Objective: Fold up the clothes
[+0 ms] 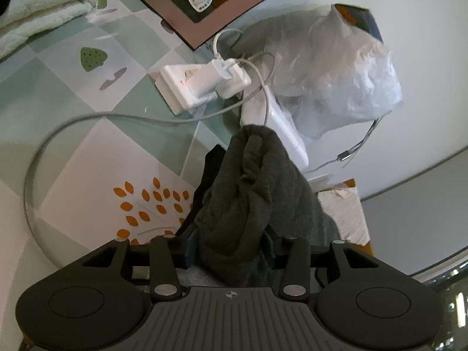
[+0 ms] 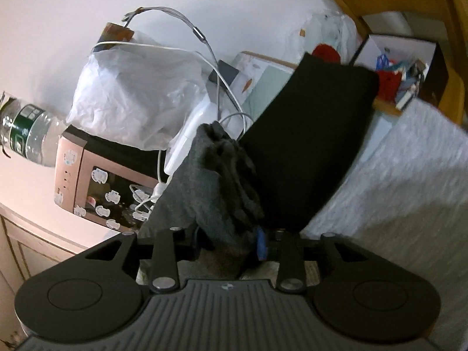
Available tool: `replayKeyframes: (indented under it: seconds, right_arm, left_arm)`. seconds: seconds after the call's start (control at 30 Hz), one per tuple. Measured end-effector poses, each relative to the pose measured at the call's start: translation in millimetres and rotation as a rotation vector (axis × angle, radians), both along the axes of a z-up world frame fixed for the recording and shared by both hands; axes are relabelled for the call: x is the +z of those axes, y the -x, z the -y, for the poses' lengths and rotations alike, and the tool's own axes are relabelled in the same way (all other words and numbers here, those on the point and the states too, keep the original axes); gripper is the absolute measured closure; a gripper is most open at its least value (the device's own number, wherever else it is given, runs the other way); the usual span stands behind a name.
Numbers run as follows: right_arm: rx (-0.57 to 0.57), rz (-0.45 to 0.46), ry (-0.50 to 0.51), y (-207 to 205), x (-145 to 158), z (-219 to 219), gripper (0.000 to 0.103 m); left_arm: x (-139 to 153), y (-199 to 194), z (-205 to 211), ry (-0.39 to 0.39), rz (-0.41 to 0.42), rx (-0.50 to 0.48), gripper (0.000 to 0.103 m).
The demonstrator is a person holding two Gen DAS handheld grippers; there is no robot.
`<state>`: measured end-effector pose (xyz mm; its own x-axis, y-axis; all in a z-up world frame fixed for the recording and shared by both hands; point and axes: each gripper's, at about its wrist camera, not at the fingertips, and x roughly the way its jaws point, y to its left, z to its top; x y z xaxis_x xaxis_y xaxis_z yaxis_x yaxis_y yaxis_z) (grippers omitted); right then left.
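A dark grey garment (image 1: 248, 193) is bunched into a heap between the fingers of my left gripper (image 1: 245, 152) and spills back over its body. Only a black edge of the left finger (image 1: 212, 181) shows; the cloth hides the other. In the right wrist view the same kind of grey cloth (image 2: 216, 181) stands bunched in my right gripper (image 2: 228, 152), whose fingers it covers. A broad black panel of fabric (image 2: 310, 140) rises just right of that bunch; I cannot tell whether it belongs to the garment. Both grippers look closed on the cloth above a table with a patterned cover (image 1: 87, 152).
A white power strip (image 1: 201, 83) with plugs and a long grey cable (image 1: 35, 158) lies ahead of the left gripper. Behind it are a plastic bag (image 1: 336, 73), a pink-framed box (image 1: 187, 14) and a folded pale green towel (image 1: 44, 5). A plastic bottle (image 2: 26, 131) and a light grey textured cloth (image 2: 395, 190) flank the right gripper.
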<state>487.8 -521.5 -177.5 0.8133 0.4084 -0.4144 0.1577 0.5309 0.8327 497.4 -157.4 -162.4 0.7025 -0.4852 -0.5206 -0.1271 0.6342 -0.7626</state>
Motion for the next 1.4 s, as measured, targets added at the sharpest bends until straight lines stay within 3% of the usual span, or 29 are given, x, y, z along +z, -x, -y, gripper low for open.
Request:
replayKeyframes:
  seconds: [0.1, 0.33, 0.57, 0.7, 0.77, 0.83, 0.9, 1.13, 1.4]
  right_arm:
    - [-0.032, -0.015, 0.061, 8, 14, 4, 0.048]
    - [-0.013, -0.029, 0.301, 42, 62, 8, 0.048]
    - [0.058, -0.005, 0.391, 81, 105, 7, 0.049]
    - [0.103, 0.025, 0.452, 109, 138, 1, 0.049]
    - [0.116, 0.040, 0.477, 126, 155, -1, 0.047]
    - [0.124, 0.059, 0.502, 145, 173, -5, 0.039]
    - [0.127, 0.079, 0.530, 164, 190, -9, 0.023]
    - [0.112, 0.150, 0.627, 240, 235, -21, 0.008]
    - [0.074, 0.197, 0.729, 321, 268, -41, 0.000]
  left_arm:
    - [13, 9, -8, -0.054, 0.009, 0.027, 0.051]
    - [45, 44, -28, -0.144, 0.002, 0.071, 0.051]
    - [87, 93, -39, -0.209, 0.021, 0.069, 0.050]
    - [114, 128, -40, -0.248, 0.042, 0.050, 0.045]
    - [129, 148, -38, -0.284, 0.069, 0.033, 0.043]
    - [145, 168, -36, -0.320, 0.096, 0.016, 0.039]
    - [162, 192, -36, -0.366, 0.137, 0.014, 0.031]
    - [211, 277, -29, -0.547, 0.318, 0.037, 0.002]
    - [240, 358, -17, -0.687, 0.459, 0.034, 0.000]
